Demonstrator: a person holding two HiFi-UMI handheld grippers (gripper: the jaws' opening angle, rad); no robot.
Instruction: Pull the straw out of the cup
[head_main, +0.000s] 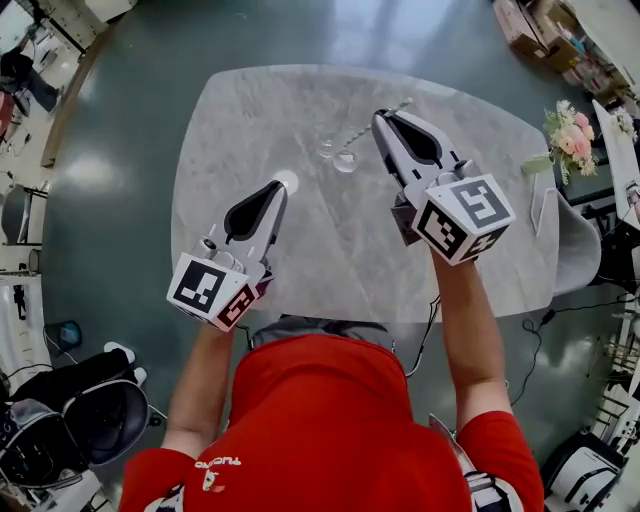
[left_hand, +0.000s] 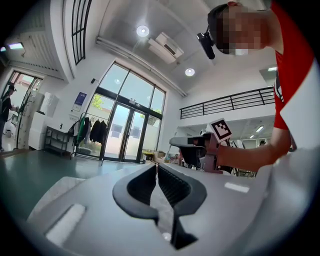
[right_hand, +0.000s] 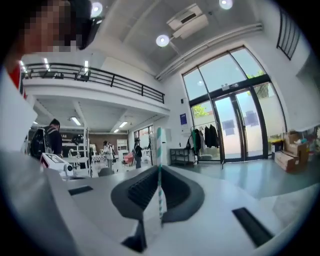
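Right gripper (head_main: 379, 117) clamped narrow on the straw (head_main: 358, 139). In the right gripper view the teal-and-white striped straw (right_hand: 160, 145) stands upright between the pads, sticking out above and below the closed jaws of the right gripper (right_hand: 159, 169). In the head view the straw slants across the jaw tips with its lower end over the clear glass cup (head_main: 345, 160); cannot tell if that end is clear of the rim. Cup stands upright on the grey marble table (head_main: 280, 110), towards the far side, just left of the right gripper's tips. Left gripper (head_main: 282, 188) is held over the table, nearer the person and apart from the cup; in the left gripper view its jaws (left_hand: 157, 168) are together with nothing between them. Pink flower bunch (head_main: 571, 133) at the table's right edge.
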